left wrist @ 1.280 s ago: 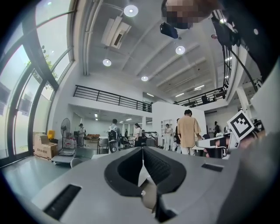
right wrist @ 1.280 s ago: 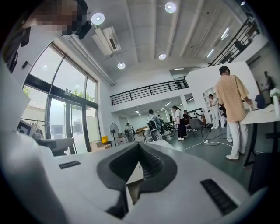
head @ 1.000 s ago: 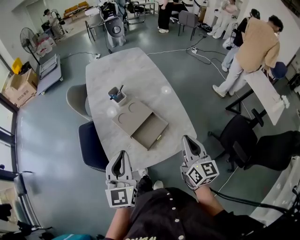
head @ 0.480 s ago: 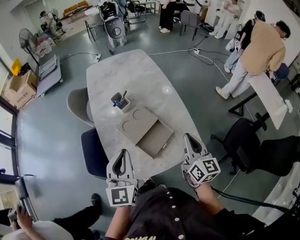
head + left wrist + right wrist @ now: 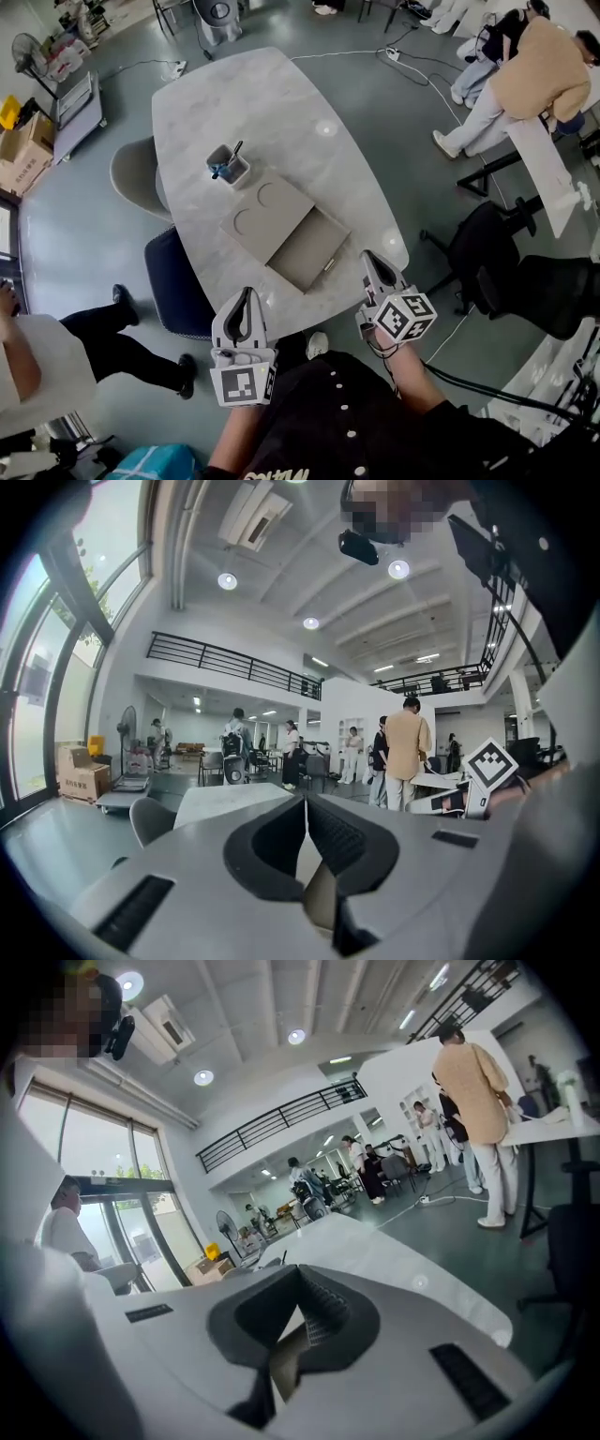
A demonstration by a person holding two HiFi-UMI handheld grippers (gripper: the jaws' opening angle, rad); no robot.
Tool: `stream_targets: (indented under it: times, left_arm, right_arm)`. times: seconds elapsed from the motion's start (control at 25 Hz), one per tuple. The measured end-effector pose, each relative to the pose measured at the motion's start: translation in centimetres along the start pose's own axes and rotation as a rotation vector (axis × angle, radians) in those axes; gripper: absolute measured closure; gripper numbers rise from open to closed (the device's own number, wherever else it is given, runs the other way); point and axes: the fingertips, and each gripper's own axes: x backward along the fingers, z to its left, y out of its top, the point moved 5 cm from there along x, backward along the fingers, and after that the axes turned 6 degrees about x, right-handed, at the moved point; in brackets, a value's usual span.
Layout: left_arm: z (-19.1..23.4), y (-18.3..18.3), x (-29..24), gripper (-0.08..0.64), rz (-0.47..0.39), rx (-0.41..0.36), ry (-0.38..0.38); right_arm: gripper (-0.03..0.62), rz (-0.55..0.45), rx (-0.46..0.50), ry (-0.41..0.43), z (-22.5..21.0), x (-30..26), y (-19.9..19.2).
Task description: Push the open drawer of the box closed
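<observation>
pale marble oval table (image 5: 281, 103) carries the flat beige box (image 5: 265, 211); its shallow drawer (image 5: 307, 253) juts out near-right; left gripper (image 5: 246, 298) and right gripper (image 5: 371, 262) hover by the near edge, jaws together, empty; the push is not yet begun.

Box (image 5: 265, 214) on the desk (image 5: 253, 103), drawer (image 5: 309, 255) out toward the near edge.
A cup (image 5: 228, 167) stands just behind the box. Two chairs (image 5: 136, 178) sit at the desk's left. The left hand-held gripper (image 5: 246, 294) and right hand-held gripper (image 5: 370, 259) hang at the near edge, either side of the drawer.
</observation>
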Motion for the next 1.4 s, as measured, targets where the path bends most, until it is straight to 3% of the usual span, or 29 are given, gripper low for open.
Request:
stream_targets:
  times: [0.4, 0.64, 0.72, 1.12, 1.4]
  left_arm:
    - [0.1, -4.7, -3.1, 0.543, 0.115, 0.01, -0.04]
    - [0.0, -8.1, -4.0, 0.543, 0.221, 0.068, -0.052]
    - [0.0, -8.9, -4.2, 0.543, 0.234, 0.075, -0.055]
    - [0.9, -10.7, -4.8, 0.543, 0.267, 0.096, -0.044]
    - [2.0, -11.1, -5.0, 0.543, 0.286, 0.105, -0.02]
  right_arm:
    - [0.594, 0.2, -0.189, -0.051, -4.3, -4.1, -8.6]
    - [0.592, 0.323, -0.345, -0.071, -6.0, -6.0, -14.5]
    - [0.555, 0.356, -0.391, -0.083, -6.4, -6.4, -16.2]
    - [0.521, 0.454, -0.494, -0.116, -6.6, -7.5, -19.7]
    - [0.516, 0.461, -0.55, -0.116, -6.7, -8.3, -20.5]
